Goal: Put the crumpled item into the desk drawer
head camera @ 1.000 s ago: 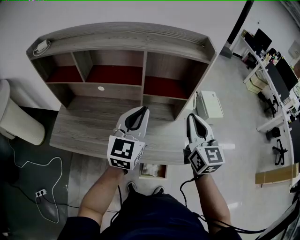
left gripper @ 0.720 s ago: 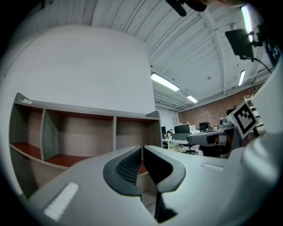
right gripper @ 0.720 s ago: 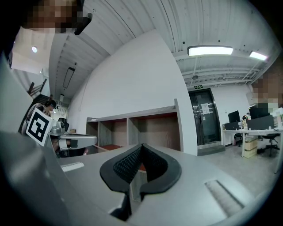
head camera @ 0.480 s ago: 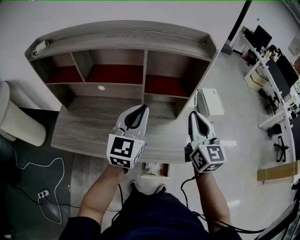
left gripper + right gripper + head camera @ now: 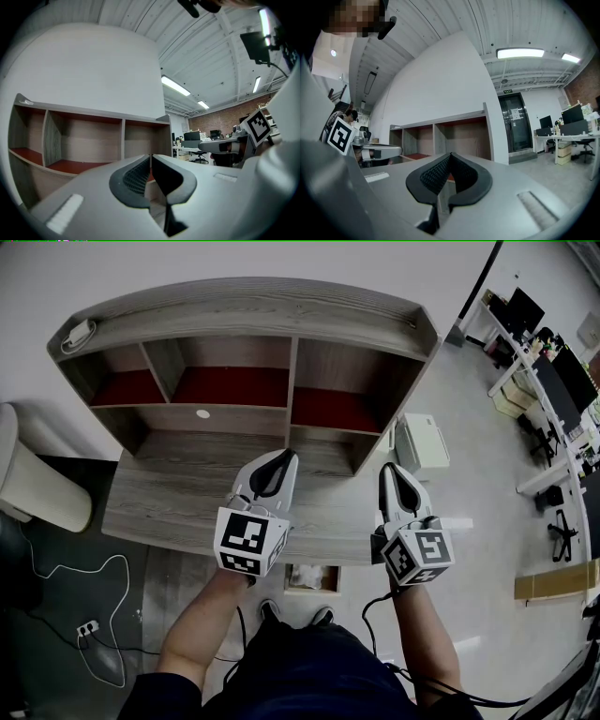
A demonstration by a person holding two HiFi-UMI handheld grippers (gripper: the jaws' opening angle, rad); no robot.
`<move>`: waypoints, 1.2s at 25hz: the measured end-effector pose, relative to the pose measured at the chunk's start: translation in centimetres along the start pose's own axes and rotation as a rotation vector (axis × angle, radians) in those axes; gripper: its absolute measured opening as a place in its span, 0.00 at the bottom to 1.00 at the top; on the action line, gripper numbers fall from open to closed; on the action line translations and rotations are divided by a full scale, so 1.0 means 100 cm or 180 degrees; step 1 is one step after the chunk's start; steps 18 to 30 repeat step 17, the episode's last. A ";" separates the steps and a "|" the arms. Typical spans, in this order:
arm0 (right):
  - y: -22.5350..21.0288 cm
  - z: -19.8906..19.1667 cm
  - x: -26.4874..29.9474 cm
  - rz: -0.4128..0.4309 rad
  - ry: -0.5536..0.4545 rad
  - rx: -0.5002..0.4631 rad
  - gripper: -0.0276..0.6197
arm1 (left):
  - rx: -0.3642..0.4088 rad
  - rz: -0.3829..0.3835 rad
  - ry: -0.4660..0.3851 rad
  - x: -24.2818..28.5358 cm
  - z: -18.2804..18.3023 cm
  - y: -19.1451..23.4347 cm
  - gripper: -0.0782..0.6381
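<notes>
A wooden desk [image 5: 169,493] with a shelf hutch [image 5: 246,315] fills the head view. Below its front edge a small drawer [image 5: 290,589] stands pulled out, with a pale crumpled item [image 5: 311,577] in it, between my forearms. My left gripper [image 5: 280,458] hovers over the desk's middle, jaws shut with nothing between them. Over the desk's right end my right gripper [image 5: 389,469] is likewise shut and empty. In the left gripper view the left gripper [image 5: 151,157] points at the hutch shelves. The right gripper [image 5: 450,155] in its own view also faces the hutch.
A small white disc [image 5: 202,413] lies at the back of the desk. A white adapter [image 5: 81,332] sits on the hutch top. A white box [image 5: 423,446] stands on the floor right of the desk, a pale rounded seat [image 5: 28,474] to the left, and cables with a power strip [image 5: 84,626] below it.
Both grippers stay shut and almost where they were. The head view has drifted slightly, so the desk and drawer sit a little differently in the picture.
</notes>
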State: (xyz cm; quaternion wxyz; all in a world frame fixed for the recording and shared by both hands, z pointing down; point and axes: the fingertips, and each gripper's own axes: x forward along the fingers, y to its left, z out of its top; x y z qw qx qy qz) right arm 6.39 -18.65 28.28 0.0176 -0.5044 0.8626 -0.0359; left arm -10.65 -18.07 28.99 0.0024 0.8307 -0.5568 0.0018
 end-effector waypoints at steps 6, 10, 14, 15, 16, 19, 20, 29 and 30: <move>0.000 -0.002 0.001 -0.0022 0.0010 0.0012 0.05 | -0.0001 -0.0006 0.0015 0.000 -0.002 0.003 0.13; 0.001 -0.005 0.000 -0.0032 0.0020 0.0022 0.05 | 0.0007 -0.0015 0.0035 -0.002 -0.004 0.003 0.13; 0.002 -0.005 -0.001 -0.0044 0.0026 0.0022 0.05 | 0.0002 -0.0029 0.0050 -0.003 -0.006 0.004 0.13; 0.002 -0.005 -0.001 -0.0045 0.0027 0.0022 0.05 | 0.0001 -0.0033 0.0052 -0.003 -0.007 0.005 0.13; 0.002 -0.005 -0.001 -0.0046 0.0028 0.0021 0.05 | 0.0001 -0.0037 0.0054 -0.003 -0.007 0.005 0.13; 0.002 -0.006 -0.001 -0.0046 0.0029 0.0020 0.05 | 0.0000 -0.0042 0.0056 -0.003 -0.008 0.005 0.13; 0.002 -0.006 -0.001 -0.0046 0.0029 0.0020 0.05 | 0.0000 -0.0042 0.0056 -0.003 -0.008 0.005 0.13; 0.002 -0.006 -0.001 -0.0046 0.0029 0.0020 0.05 | 0.0000 -0.0042 0.0056 -0.003 -0.008 0.005 0.13; 0.002 -0.006 -0.001 -0.0046 0.0029 0.0020 0.05 | 0.0000 -0.0042 0.0056 -0.003 -0.008 0.005 0.13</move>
